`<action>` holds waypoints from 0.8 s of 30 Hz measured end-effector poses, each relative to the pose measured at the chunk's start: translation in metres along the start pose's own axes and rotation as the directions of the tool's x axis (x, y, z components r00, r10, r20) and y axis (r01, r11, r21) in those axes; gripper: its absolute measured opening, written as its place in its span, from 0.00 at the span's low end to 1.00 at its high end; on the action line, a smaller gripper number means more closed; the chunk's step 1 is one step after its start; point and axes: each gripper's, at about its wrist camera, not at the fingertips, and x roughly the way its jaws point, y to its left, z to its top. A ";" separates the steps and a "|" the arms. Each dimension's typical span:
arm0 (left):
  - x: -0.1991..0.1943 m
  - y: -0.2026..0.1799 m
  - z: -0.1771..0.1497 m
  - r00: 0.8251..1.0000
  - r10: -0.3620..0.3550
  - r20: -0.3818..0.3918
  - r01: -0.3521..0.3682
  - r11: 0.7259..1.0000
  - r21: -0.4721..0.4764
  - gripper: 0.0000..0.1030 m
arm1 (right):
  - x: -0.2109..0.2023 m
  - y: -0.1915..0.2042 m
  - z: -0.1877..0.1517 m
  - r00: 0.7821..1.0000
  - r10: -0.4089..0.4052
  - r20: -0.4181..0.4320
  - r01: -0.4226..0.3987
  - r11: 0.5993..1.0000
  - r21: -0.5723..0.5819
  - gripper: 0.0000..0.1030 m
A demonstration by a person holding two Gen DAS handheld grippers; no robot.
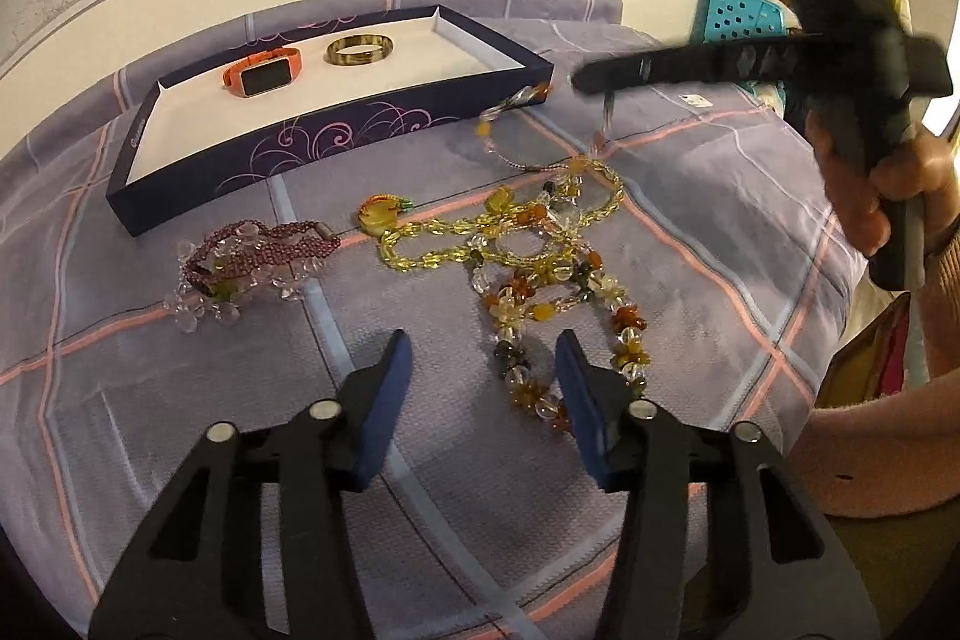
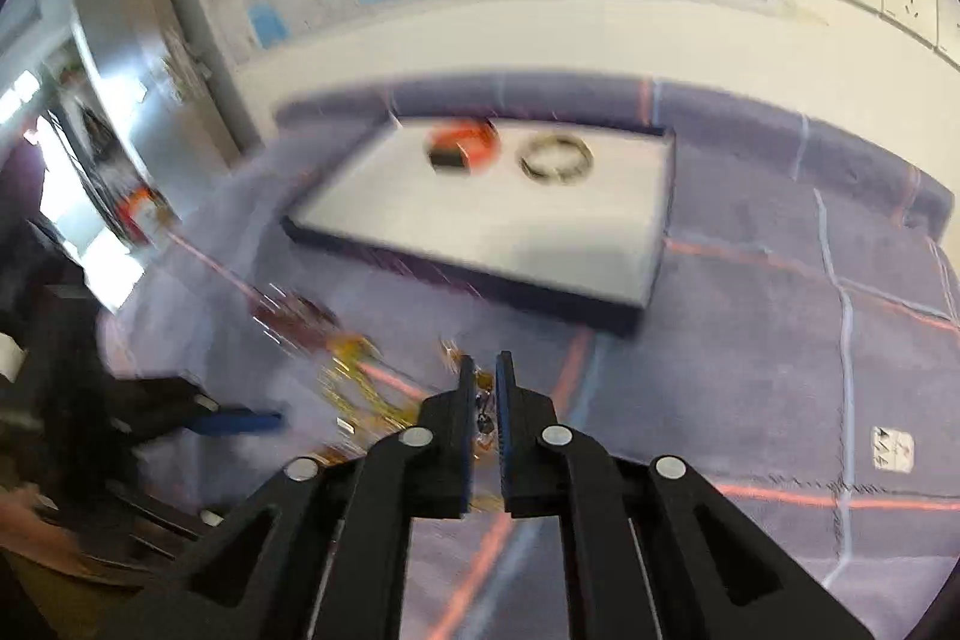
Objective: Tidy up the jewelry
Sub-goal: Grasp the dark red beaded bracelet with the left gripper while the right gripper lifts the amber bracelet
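Two blue pads of the left gripper [image 1: 483, 364] stand apart, empty, over a long amber-and-clear bead necklace [image 1: 540, 292]. Beyond lie a yellow strand [image 1: 480, 232] and a maroon bracelet [image 1: 252, 250]. Farther, the tray [image 1: 336, 124] holds an orange watch [image 1: 261, 73] and a bangle [image 1: 360, 49]. The right gripper [image 2: 485, 370] is narrowly parted; any hold is unclear.

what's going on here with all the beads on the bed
A person with a gripper in each hand is sorting jewelry into a box. A watch and a bangle already lie inside. Bead necklaces and a bracelet are still on the bedspread. The left gripper hovers open over the necklaces; the right gripper, blurred, has a strand between its fingers.
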 end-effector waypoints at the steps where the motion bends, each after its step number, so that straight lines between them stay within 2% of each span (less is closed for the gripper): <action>1: 0.000 0.001 0.000 1.000 -0.003 0.000 0.003 1.000 -0.003 0.39 | 0.000 0.000 -0.004 1.000 0.023 -0.006 -0.023 1.000 0.000 0.23; 3: -0.002 0.004 0.000 1.000 -0.006 0.002 0.006 1.000 -0.013 0.38 | -0.003 0.007 -0.012 0.993 0.113 -0.025 -0.114 0.993 -0.016 0.23; 7: -0.009 0.014 0.000 0.999 0.015 0.035 -0.013 0.999 -0.037 0.42 | -0.005 0.034 -0.029 0.971 0.216 -0.101 -0.224 0.972 -0.074 0.22; 10: -0.016 0.025 0.001 0.997 0.042 0.058 -0.038 0.997 -0.066 0.45 | 0.002 0.050 -0.043 0.961 0.226 -0.159 -0.243 0.965 -0.098 0.23; 13: -0.022 0.044 0.003 0.990 0.118 0.074 -0.110 0.989 -0.101 0.48 | 0.008 0.053 -0.052 0.955 0.236 -0.183 -0.252 0.965 -0.074 0.24; 16: -0.024 0.063 0.006 0.981 0.178 0.077 -0.167 0.976 -0.137 0.49 | 0.007 0.060 -0.056 0.961 0.212 -0.175 -0.231 0.968 -0.099 0.25; 18: -0.024 0.072 0.008 0.974 0.213 0.071 -0.200 0.968 -0.152 0.49 | 0.006 0.060 -0.055 0.967 0.189 -0.172 -0.210 0.971 -0.113 0.09; 20: -0.023 0.081 0.010 0.968 0.241 0.073 -0.228 0.961 -0.154 0.49 | 0.006 0.062 -0.054 0.968 0.186 -0.169 -0.208 0.970 -0.124 0.08; 24: -0.021 0.088 0.013 0.967 0.247 0.070 -0.235 0.962 -0.138 0.52 | -0.003 0.060 -0.048 0.965 0.219 -0.141 -0.236 0.965 -0.117 0.08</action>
